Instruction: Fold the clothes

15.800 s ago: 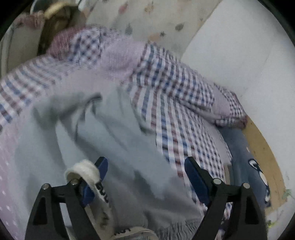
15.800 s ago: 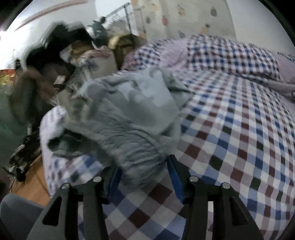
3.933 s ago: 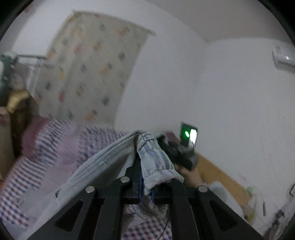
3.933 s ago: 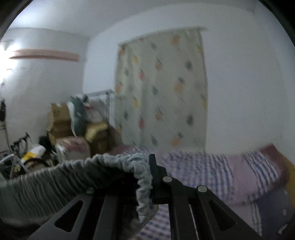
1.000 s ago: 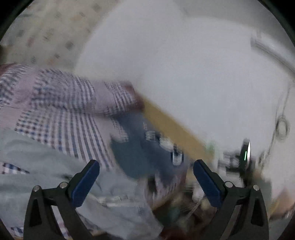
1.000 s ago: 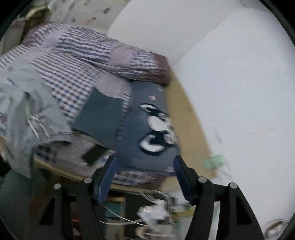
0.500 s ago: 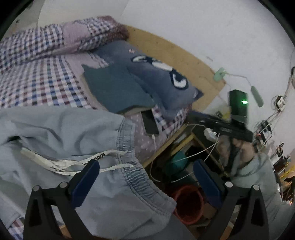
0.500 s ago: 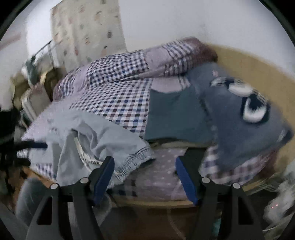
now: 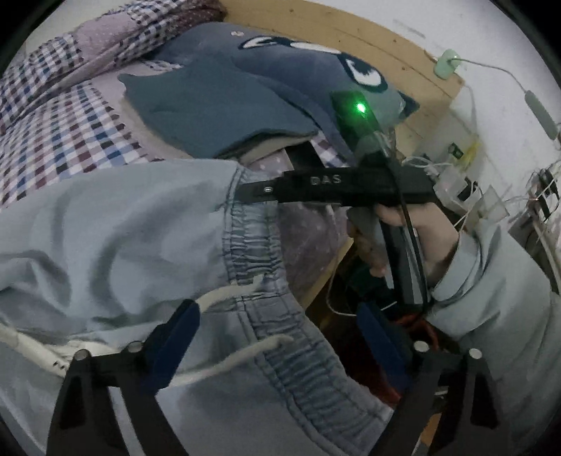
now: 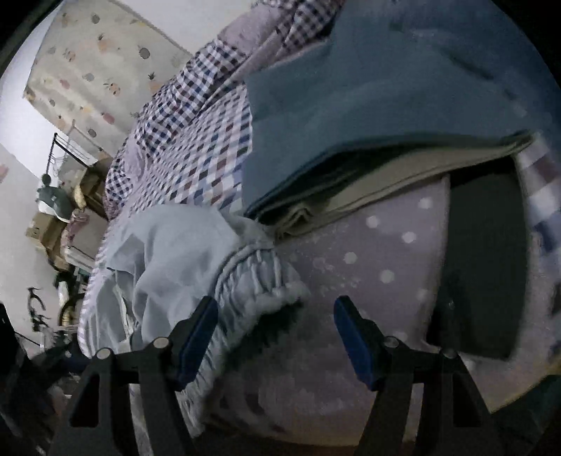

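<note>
At bed edge, both grippers, left (image 9: 277, 336) narrowing and right (image 10: 275, 329) open, have descended onto the trousers' waistband (image 9: 266, 280); regrasp likely follows.

A bed (image 9: 70, 115) in checked bedding stands against a white wall (image 9: 508, 52), with a fruit-patterned curtain (image 10: 98, 70) beyond.

Soft matt cloth trousers (image 9: 122, 245), checked cloth bedcover (image 9: 59, 122), wooden headboard (image 9: 350, 31)
</note>
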`<state>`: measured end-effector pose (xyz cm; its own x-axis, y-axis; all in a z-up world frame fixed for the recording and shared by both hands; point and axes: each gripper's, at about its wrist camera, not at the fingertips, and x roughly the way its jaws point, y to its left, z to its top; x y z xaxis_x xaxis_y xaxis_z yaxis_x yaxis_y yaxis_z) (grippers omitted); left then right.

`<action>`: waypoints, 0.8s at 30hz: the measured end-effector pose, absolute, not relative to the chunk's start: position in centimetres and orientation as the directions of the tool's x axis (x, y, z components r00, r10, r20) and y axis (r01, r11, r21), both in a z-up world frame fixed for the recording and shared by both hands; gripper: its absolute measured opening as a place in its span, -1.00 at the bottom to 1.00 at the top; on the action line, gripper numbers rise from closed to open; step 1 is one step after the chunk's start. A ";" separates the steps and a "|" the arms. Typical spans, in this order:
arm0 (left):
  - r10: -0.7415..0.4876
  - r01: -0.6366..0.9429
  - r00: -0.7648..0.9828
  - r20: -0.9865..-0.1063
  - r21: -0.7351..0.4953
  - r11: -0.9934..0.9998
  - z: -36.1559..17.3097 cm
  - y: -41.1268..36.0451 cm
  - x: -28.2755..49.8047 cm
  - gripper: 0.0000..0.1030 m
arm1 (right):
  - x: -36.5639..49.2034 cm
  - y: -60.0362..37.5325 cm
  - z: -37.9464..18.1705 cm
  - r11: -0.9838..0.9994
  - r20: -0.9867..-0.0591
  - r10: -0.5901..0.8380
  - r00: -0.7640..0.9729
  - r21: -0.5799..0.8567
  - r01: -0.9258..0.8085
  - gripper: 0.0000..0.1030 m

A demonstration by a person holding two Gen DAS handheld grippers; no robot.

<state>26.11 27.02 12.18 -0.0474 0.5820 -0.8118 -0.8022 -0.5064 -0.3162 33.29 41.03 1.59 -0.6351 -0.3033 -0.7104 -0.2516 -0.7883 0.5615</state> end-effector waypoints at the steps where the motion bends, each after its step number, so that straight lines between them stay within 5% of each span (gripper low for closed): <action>1: 0.582 -0.801 -0.046 -0.812 -0.319 -0.507 11.8 27.2 25.9 0.75 | 32.7 40.7 1.3 -0.795 -0.711 -0.315 -0.629 0.559 -0.234 0.39; 4: 0.609 -0.771 -0.053 -0.791 -0.356 -0.529 11.4 26.1 24.4 0.73 | 31.4 38.9 1.7 -0.844 -0.730 -0.314 -0.607 0.507 -0.173 -0.03; 8: 0.661 -0.722 -0.088 -0.745 -0.409 -0.558 11.6 23.4 22.0 0.42 | 30.4 36.2 4.0 -0.927 -0.774 -0.204 -0.600 0.350 -0.136 -0.69; 18: 0.815 -0.608 -0.336 -0.472 -0.552 -0.570 18.9 12.5 15.7 0.37 | 24.5 30.0 21.7 -1.000 -0.586 0.018 -0.810 -0.030 0.000 -0.77; 24: 0.824 -0.597 -0.481 -0.299 -0.576 -0.558 24.3 6.5 14.6 0.38 | 15.3 30.6 28.1 -0.980 -0.472 0.171 -0.865 -0.170 -0.101 -0.77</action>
<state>14.55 6.46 24.33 -0.4810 0.8242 -0.2988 -0.5975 -0.5576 -0.5762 15.28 30.55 28.07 -0.8650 0.1707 -0.4719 -0.1009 -0.9803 -0.1697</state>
